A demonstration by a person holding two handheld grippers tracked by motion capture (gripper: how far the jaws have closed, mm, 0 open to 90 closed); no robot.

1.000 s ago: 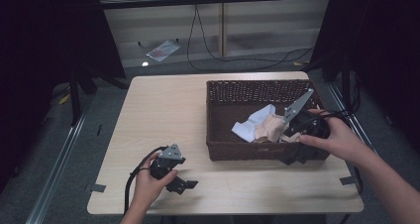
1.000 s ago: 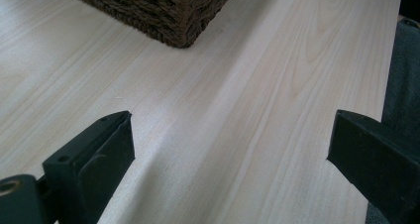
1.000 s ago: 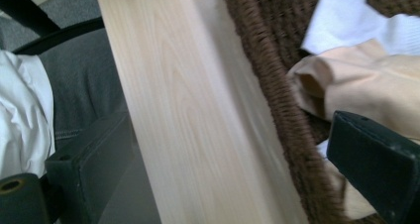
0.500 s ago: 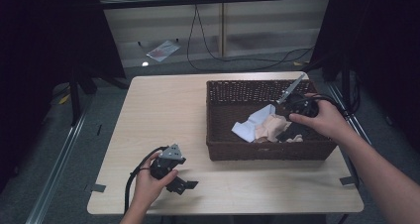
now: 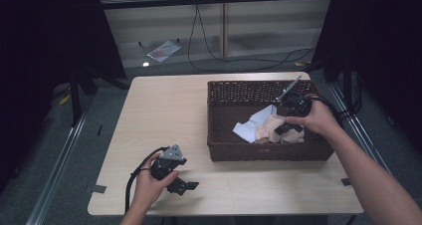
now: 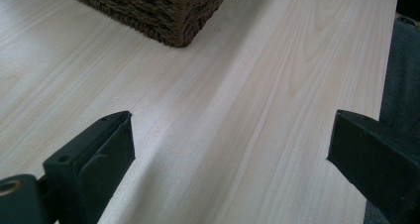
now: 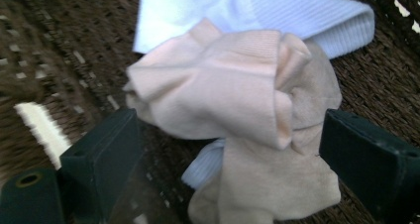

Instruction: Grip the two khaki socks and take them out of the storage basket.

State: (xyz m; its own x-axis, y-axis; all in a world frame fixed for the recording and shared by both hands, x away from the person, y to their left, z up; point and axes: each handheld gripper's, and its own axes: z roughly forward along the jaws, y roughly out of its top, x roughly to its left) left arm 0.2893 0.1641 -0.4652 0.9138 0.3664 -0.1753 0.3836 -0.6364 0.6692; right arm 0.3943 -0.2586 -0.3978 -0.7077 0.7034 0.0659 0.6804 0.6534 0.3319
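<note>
The wicker basket [image 5: 268, 150] sat toward the right edge of the pale table [image 5: 164, 110], and inside it, against its front wall, lay a heap of cloth: a peach piece [image 7: 223, 90] bunched on top, a beige one [image 7: 277, 184] beneath and a white ribbed one [image 7: 257, 11] behind. The right gripper [image 7: 228, 154] was down in the basket with its jaws wide, having just begun to close, straddling the peach and beige folds without pressing on them. My worry was that a squeeze there would catch two pieces at once, or snag the weave. The left gripper [image 6: 230, 140] lay near the table's front edge, jaws apart over bare wood. I could read no label or writing anywhere.
</note>
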